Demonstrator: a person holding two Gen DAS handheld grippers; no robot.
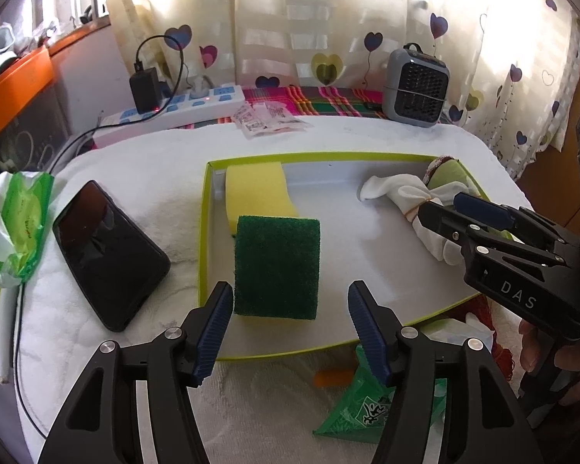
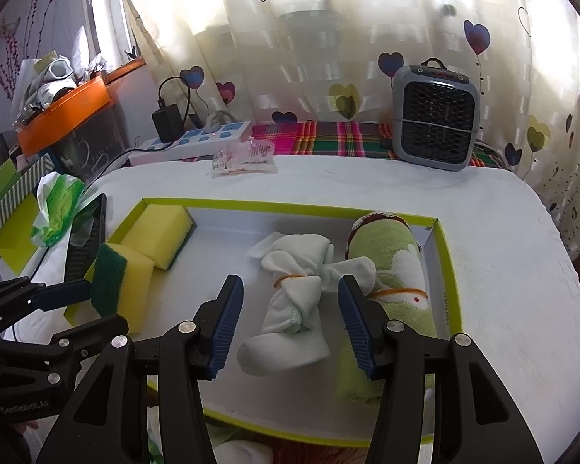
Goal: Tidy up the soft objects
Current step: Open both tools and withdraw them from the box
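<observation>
A shallow tray with a lime-green rim (image 1: 202, 232) (image 2: 450, 270) lies on the white towel-covered table. In it are a plain yellow sponge (image 1: 257, 193) (image 2: 156, 237), a green-topped scrub sponge (image 1: 276, 266) (image 2: 121, 284), a white cloth bundle tied with a rubber band (image 1: 398, 193) (image 2: 294, 301) and a rolled green towel (image 1: 450, 178) (image 2: 398, 282). My left gripper (image 1: 290, 334) is open, its jaws on either side of the scrub sponge's near end. My right gripper (image 2: 290, 323) is open, its jaws astride the white bundle.
A black phone (image 1: 108, 251) and a green wipes pack (image 1: 17, 224) lie left of the tray. A green packet (image 1: 361, 410) lies at the near edge. A power strip (image 1: 181, 106), sachets (image 1: 266, 118) and a grey heater (image 1: 415, 87) stand at the back.
</observation>
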